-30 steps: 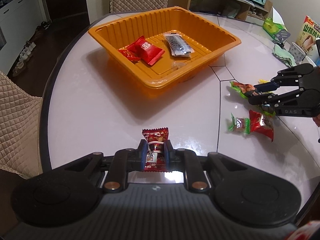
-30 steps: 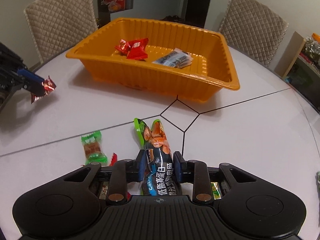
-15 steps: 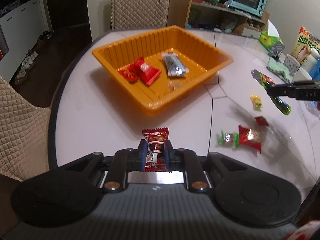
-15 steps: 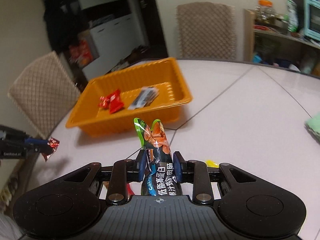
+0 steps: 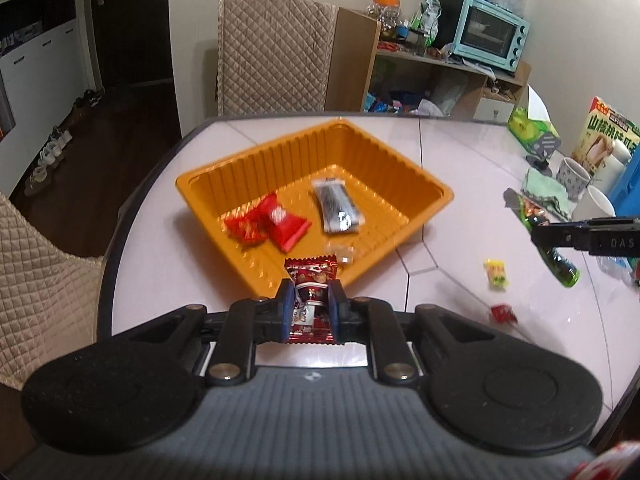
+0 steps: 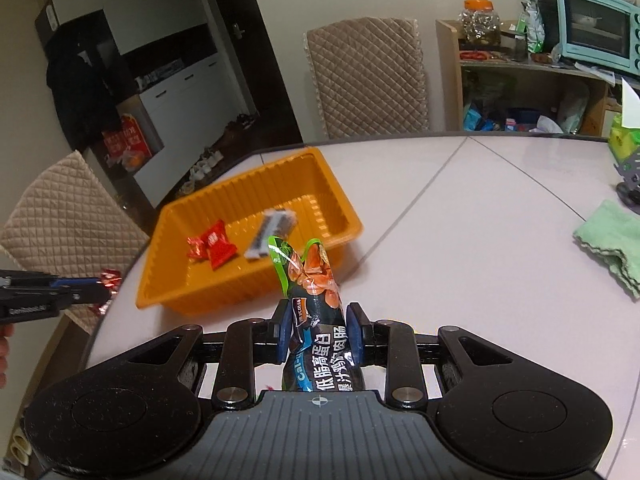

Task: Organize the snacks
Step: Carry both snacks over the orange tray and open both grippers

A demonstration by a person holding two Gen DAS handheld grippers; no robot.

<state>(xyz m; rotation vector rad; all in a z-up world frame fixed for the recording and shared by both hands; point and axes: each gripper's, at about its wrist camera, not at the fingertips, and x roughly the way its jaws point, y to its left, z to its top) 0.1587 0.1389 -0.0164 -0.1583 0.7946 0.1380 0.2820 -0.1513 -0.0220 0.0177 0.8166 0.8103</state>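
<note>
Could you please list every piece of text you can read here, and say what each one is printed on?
"DAS": right hand-held gripper.
"低脂高蛋白": sausage pack it holds; lower line partly hidden.
"山核桃": box.
Print on the red candy in the left hand-held gripper and on the tray snacks: blurred.

An orange ribbed tray [image 5: 420,178] sits on the bench, holding two red packets [image 5: 266,226] side by side and a grey-black one [image 5: 336,206]. A dark red sachet [image 5: 311,300] and a long dark sausage pack [image 6: 316,320] are each held above the bench. Small yellow [image 5: 497,275] and red [image 5: 503,314] candies lie loose.
</note>
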